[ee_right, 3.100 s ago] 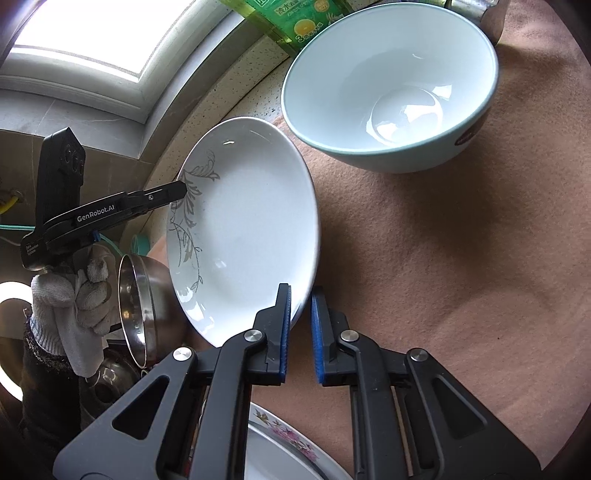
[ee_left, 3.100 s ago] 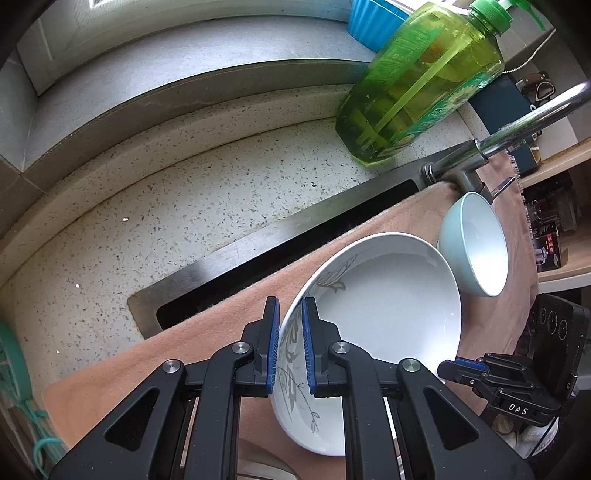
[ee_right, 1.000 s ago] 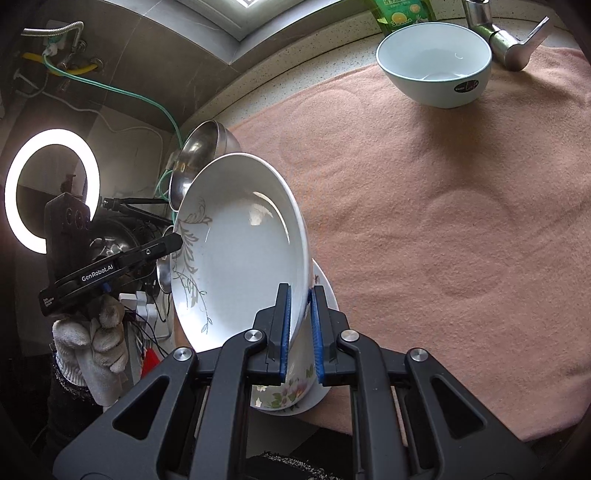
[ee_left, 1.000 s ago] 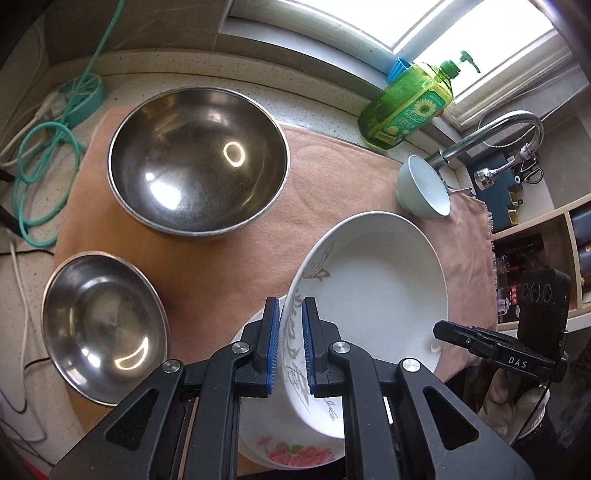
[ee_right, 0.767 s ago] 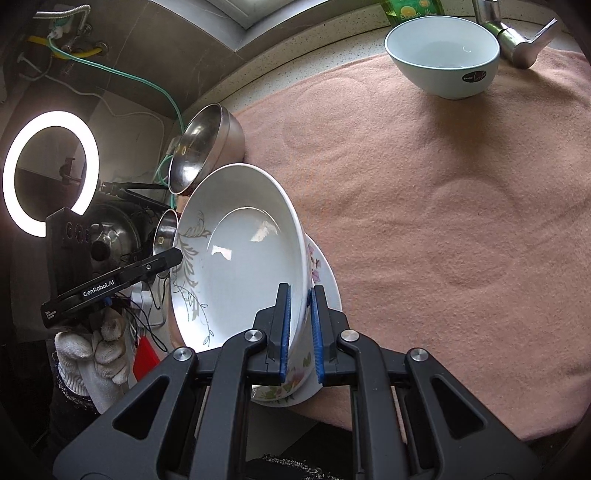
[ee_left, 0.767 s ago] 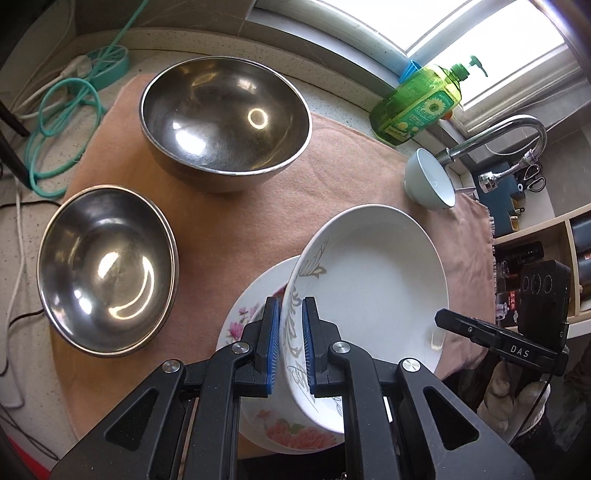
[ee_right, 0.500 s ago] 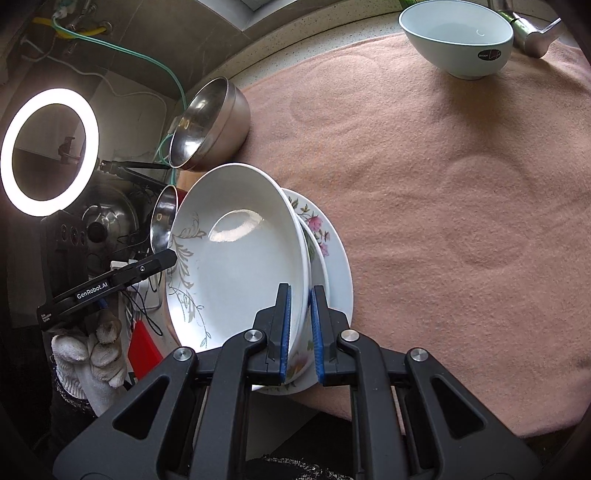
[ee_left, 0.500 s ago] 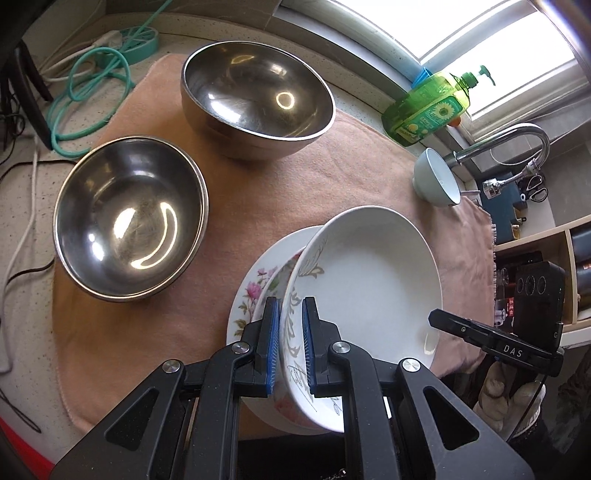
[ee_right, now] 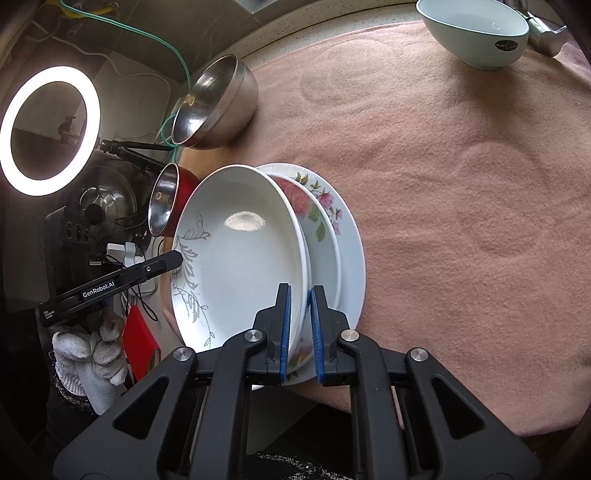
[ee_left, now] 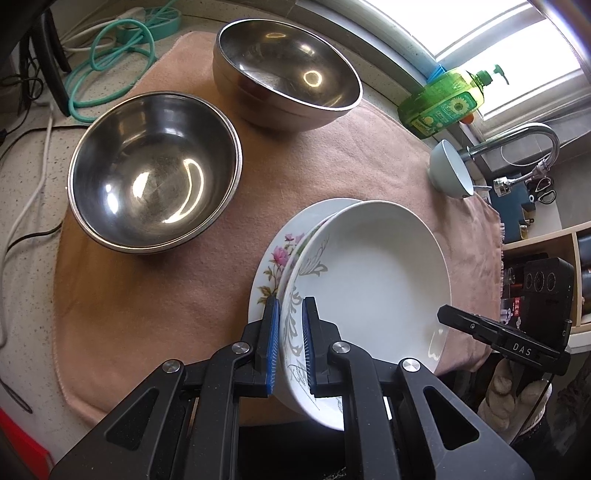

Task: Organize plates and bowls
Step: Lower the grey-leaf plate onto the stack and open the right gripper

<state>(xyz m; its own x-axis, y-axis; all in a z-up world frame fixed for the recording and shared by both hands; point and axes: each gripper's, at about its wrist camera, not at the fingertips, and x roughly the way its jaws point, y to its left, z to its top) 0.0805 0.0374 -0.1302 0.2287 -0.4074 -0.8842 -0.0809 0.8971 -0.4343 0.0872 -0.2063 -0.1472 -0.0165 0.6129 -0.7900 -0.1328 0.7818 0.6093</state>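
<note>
White vine-patterned plate (ee_left: 373, 273) clamped at opposite rims by my left tongs (ee_left: 290, 349) and right tongs (ee_right: 300, 328), over floral plate (ee_right: 332, 221), steel bowls (ee_left: 155, 173) at ten o'clock.

Legible text, 2 items + 2 unreadable:

1. "DAS": white letters on black body of right gripper (ee_left: 513, 345), seen from left wrist cam, near right.
2. "GenRobot.AI": white letters on black finger of left gripper (ee_right: 110, 286), seen from right wrist cam, near left. Smaller print below it, too small to read.
3. Green soap bottle (ee_left: 447, 107), far right by window: sunflower label w/ print, illegible.
4. Pale bowl (ee_right: 476, 33), far right: dark oval sticker on side, text illegible.
</note>
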